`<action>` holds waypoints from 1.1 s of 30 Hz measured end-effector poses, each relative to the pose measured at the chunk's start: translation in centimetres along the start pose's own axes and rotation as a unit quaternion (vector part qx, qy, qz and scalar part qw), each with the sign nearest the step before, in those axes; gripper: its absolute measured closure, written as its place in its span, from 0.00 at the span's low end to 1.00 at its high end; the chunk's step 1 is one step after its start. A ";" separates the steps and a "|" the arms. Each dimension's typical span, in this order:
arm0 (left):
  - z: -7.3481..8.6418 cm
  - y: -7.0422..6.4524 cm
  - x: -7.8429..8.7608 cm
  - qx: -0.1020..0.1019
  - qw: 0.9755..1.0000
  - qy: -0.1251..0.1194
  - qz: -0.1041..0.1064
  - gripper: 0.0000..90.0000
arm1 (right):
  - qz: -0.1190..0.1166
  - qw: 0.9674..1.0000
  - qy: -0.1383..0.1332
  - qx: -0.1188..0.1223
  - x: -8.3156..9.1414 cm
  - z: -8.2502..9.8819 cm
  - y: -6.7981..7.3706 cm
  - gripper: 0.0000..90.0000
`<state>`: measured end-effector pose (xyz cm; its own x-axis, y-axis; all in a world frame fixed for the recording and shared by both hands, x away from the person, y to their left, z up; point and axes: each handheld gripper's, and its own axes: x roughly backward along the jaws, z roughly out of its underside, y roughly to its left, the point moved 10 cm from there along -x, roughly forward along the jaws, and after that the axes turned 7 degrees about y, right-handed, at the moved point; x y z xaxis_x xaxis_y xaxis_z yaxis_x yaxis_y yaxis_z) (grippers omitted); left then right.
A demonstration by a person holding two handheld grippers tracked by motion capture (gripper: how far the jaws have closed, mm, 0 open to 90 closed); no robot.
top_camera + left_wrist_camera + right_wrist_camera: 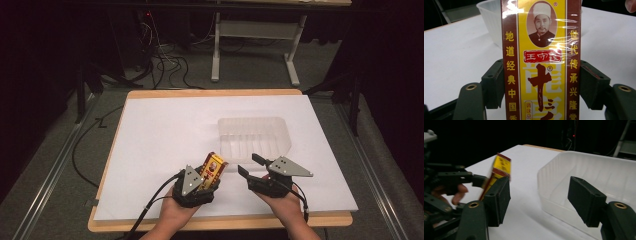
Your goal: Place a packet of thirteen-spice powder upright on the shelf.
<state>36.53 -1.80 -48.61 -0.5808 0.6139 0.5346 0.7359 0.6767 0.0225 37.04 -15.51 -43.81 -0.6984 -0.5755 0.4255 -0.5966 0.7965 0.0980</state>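
My left gripper (206, 176) pinches the yellow-red box (212, 170), tilted up twd the clear tray (282, 131). Right gripper (251, 165) is level, jaws spread, nothing btwn them, just beside the tray.

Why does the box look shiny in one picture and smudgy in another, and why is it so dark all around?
In the left gripper view, the yellow and dark red cardboard box wears clear film that throws white glare streaks. In the right gripper view it looks smeared, blurred at its edges, while the clear plastic tray stays fairly sharp. In the high view, light falls on the white table sheet; the room around is nearly black.
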 end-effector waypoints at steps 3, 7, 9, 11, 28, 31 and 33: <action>0.2 -0.7 -0.4 -0.005 1.000 0.004 0.005 0.36 | -0.013 1.000 0.000 -0.008 -0.1 0.0 0.6 0.38; 0.4 -1.6 -0.8 -0.011 1.000 0.012 0.010 0.36 | -0.021 1.000 0.001 -0.004 -0.4 0.0 1.2 0.38; 0.3 -1.8 -0.8 -0.011 1.000 0.011 0.011 0.36 | -0.026 1.000 0.004 -0.005 -0.6 0.1 1.5 0.38; 0.2 -2.0 -0.9 -0.012 1.000 0.009 0.011 0.36 | -0.030 1.000 0.005 -0.005 -0.8 0.1 1.7 0.39; -0.5 -3.1 -0.6 -0.011 1.000 -0.007 0.016 0.35 | -0.062 0.998 0.026 -0.004 -2.2 0.8 3.8 0.43; -0.5 -3.1 -0.6 -0.012 1.000 -0.009 0.015 0.36 | -0.064 0.998 0.029 -0.005 -2.3 0.9 3.9 0.44; -0.6 -3.1 -0.5 -0.012 1.000 -0.010 0.014 0.36 | -0.068 0.997 0.030 -0.007 -2.4 1.0 3.9 0.49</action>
<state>34.76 -4.46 -48.48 -0.5665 0.6403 0.5188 0.7596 0.6498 0.0275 35.94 -11.20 -45.34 -0.5861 -0.6667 0.4605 -0.6783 0.7146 0.1713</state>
